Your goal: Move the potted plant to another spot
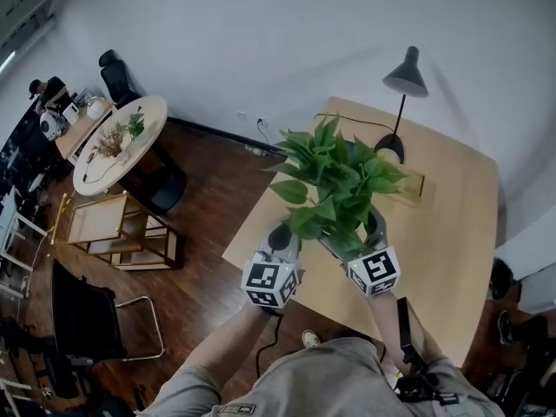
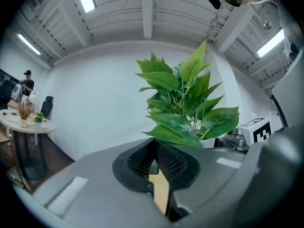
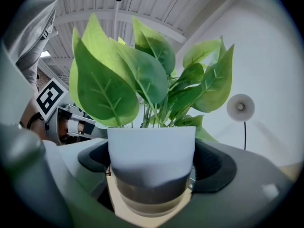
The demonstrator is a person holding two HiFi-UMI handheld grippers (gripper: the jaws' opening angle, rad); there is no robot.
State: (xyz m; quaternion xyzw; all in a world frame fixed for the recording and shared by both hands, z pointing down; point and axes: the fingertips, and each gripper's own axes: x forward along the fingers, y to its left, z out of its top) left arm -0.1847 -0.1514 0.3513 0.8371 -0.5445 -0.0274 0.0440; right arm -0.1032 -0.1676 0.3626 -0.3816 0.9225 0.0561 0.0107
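**Plant in R grip, over table's near-left part**

L gripper (image 2: 155, 163) was clenched on nothing. Its pads met in a tight V, w/ only a sliver of table (image 1: 452, 224) showing thru. It sat at 9 o'clock of the plant (image 1: 334, 185), near but not touching. R gripper (image 3: 152, 194) was grasping the white pot (image 3: 151, 148), one pad pressed on each flank, jaws wide. The plant was over the table's near-left part, w/ the lamp (image 1: 401, 94) at 1 o'clock from it.

Doing it well, my read: this looked like the carry, so keep R gripper level and pot upright. Top-heavy foliage could tip it in a two-point pinch. Go slow, hold the squeeze steady, set the base flat before letting go. L gripper is best held clear of leaves, ready to steady the pot wall if it rocks.

Views:
- Head view gave the layout (table, lamp, both grippers), but leaves hid the pot and R jaws.
- L gripper view alone showed L jaws empty, plus the R marker cube (image 2: 256, 131) at 3 o'clock.
- R gripper view alone showed the grip.
- No view settled whether the base cleared the table.
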